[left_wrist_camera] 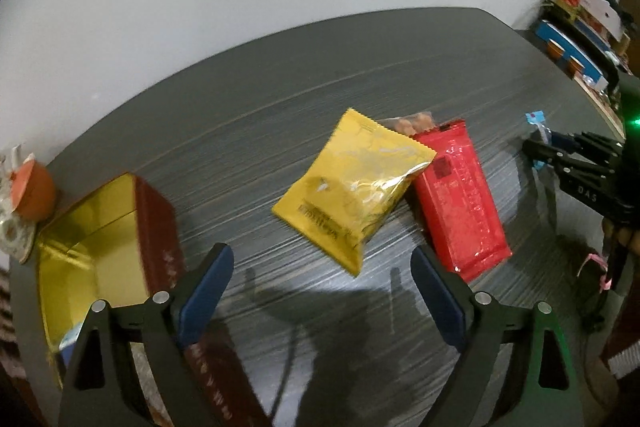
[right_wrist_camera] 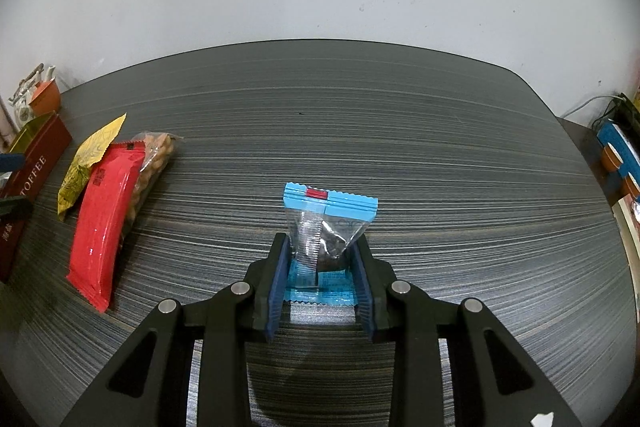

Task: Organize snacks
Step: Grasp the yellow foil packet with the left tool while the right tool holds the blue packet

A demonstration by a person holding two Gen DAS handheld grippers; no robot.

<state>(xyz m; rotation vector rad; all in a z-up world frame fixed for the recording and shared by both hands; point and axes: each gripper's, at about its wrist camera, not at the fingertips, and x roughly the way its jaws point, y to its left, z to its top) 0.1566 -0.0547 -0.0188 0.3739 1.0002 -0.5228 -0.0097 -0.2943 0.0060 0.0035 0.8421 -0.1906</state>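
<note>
Packet (right_wrist_camera: pixel 326 227) pinched, right hand-held gripper (right_wrist_camera: pixel 323 255)

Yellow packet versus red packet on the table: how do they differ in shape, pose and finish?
The yellow packet is squarish and crinkled; the red packet is long, narrow and smoother. The yellow packet lies on top, overlapping the red packet's edge, while the red packet lies flat against a clear bag of nuts. The yellow packet lies nearer the open left gripper. Both are sealed, glossy, with crimped ends, and untouched on the table.
</note>
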